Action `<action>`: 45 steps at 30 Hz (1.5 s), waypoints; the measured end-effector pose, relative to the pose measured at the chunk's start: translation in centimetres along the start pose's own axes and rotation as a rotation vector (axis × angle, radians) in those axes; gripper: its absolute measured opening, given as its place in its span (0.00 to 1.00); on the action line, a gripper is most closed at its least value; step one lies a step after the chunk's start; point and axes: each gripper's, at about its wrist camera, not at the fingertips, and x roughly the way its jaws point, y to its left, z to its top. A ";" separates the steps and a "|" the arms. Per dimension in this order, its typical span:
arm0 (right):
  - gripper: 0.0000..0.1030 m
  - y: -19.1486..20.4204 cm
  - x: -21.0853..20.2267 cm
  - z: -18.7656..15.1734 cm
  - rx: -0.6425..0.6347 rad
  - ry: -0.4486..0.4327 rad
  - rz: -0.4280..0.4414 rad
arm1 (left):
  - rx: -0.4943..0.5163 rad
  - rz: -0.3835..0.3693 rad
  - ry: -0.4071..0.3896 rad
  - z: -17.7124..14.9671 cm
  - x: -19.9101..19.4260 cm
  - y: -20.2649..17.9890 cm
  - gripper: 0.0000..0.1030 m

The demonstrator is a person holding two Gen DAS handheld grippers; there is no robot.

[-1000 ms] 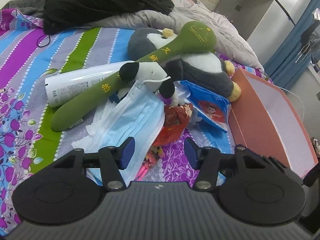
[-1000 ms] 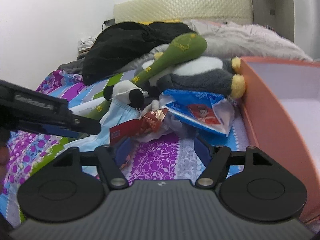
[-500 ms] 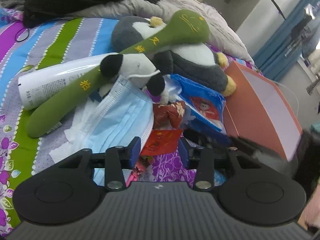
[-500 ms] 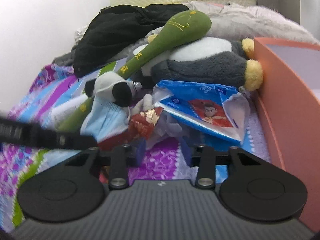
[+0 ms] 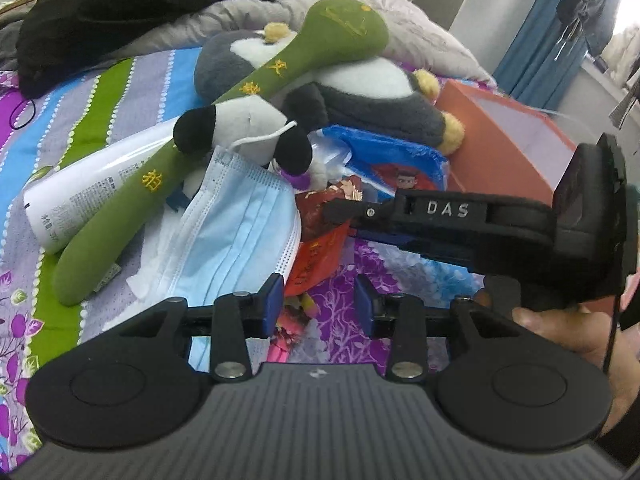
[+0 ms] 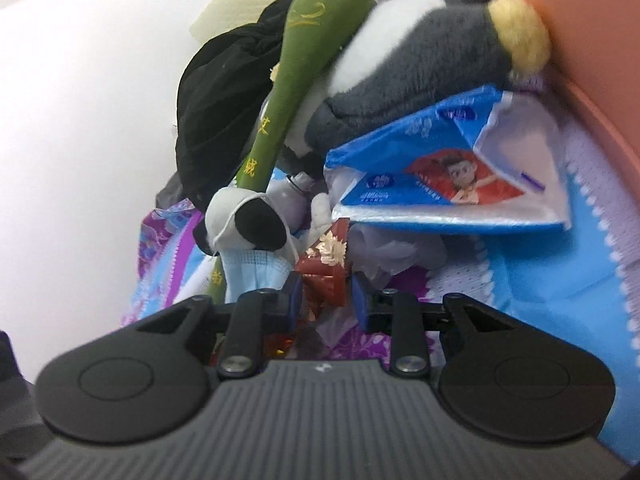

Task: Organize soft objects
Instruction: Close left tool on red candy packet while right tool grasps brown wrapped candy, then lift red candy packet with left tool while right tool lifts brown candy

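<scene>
One bed [image 5: 100, 104] carries everything; its sheet has purple, blue, green and grey stripes with flowers. One orange box [image 5: 500, 140] with straight walls stands at the bed's right side. One black cloth [image 5: 132, 12] lies bunched at the far end, next to a grey blanket [image 5: 412, 36].

In the middle sits a pile of soft things. One fluffy grey and white penguin toy [image 5: 360, 92] with yellow feet lies with its feet against the box. One long green plush stick [image 5: 224, 120] with yellow signs leans across the penguin. One small black and white plush toy [image 5: 248, 128] rests on the stick. One smooth white tube [image 5: 80, 188] lies under the stick. One blue pleated face mask [image 5: 240, 232] hangs by its string from the small toy. One shiny blue tissue pack [image 6: 448, 176] lies flat beside the penguin. One crinkly red packet [image 6: 326, 264] with gold flowers sits in front, between the mask and the tissue pack.

The right hand-held gripper [image 6: 323, 294] has just been closing, and the red packet is between its blue pads, which sit just at the packet's sides. The left hand-held gripper [image 5: 320, 300] has its pads apart above the sheet, holding nothing. The right hand-held gripper crosses in front of it.
</scene>
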 end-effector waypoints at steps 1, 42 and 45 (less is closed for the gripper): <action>0.30 -0.1 0.3 0.0 0.014 0.007 0.005 | 0.004 0.008 0.005 0.1 0.4 0.0 0.43; 0.04 2.8 -13.6 -8.2 -0.202 0.052 -0.214 | -0.203 -0.099 -0.040 -9.7 -8.4 -3.8 0.00; 0.06 2.6 -13.8 -8.9 -0.208 0.056 -0.229 | -0.290 -0.118 -0.021 -10.6 -7.7 -2.5 0.01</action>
